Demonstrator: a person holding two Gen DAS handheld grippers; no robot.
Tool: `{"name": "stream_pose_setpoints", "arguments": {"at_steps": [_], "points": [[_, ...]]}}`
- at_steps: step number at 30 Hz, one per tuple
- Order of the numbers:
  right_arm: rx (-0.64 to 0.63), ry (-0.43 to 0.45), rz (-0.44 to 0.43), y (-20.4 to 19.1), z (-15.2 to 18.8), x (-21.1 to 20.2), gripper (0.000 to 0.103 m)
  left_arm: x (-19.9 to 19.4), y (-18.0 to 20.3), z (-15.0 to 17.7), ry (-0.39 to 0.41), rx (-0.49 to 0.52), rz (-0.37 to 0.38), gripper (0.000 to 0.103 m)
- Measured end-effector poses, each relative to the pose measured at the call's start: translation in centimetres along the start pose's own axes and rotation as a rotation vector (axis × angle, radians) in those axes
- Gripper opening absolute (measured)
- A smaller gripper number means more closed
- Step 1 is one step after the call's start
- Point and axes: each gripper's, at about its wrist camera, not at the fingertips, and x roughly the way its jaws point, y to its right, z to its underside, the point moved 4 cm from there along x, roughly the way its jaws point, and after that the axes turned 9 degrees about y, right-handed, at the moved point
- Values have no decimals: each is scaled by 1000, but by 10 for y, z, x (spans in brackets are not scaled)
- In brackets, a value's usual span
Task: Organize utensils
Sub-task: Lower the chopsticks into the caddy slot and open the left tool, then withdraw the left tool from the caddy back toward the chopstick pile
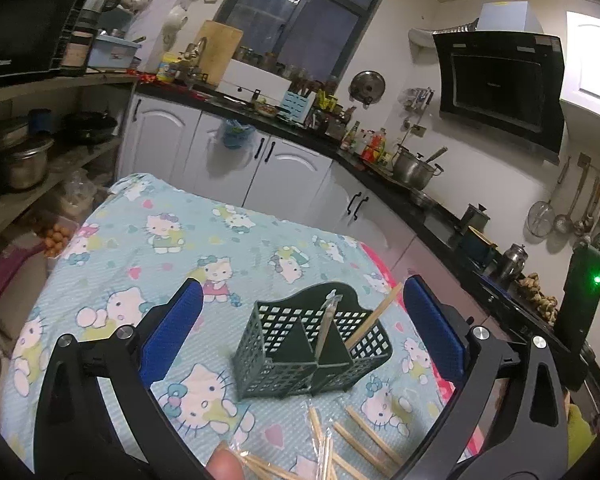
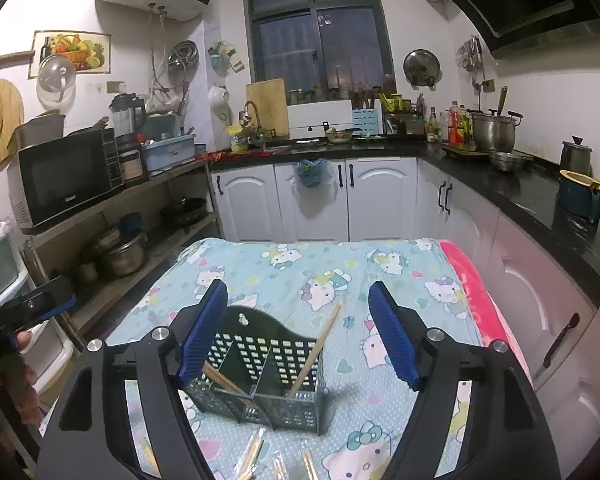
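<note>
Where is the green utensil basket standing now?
The green utensil basket stands upright on the cartoon-cat tablecloth, near its front edge; in the right wrist view it is low and left of centre, with wrapped chopsticks lying just in front of it.

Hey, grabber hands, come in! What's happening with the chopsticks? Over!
Left gripper open, empty. Right gripper open, empty. Green basket holds chopsticks; more lie loose in front of it. Nothing in the way.

The utensil basket stands on the table, in the near half. In its left compartment one pair of chopsticks leans, and in the right compartment another chopstick stands tilted. Before the basket, more wrapped chopsticks lie on the cloth. Behind the table are the cabinets under the counter.
</note>
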Motion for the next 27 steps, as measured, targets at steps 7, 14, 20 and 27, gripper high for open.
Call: {"name": "stream_pose_setpoints", "arguments": {"at_steps": [7, 14, 20, 27], "points": [[-4, -3, -24, -6, 9, -22, 72, -16, -6, 8, -7, -21, -7, 92], [-22, -23, -46, -14, 21, -41, 72, -30, -11, 19, -17, -32, -11, 92], [-28, -51, -73, -21, 33, -52, 72, -40, -13, 33, -35, -26, -17, 92], [-39, -95, -98, -33, 54, -60, 72, -49, -22, 51, -70, -30, -35, 92]]}}
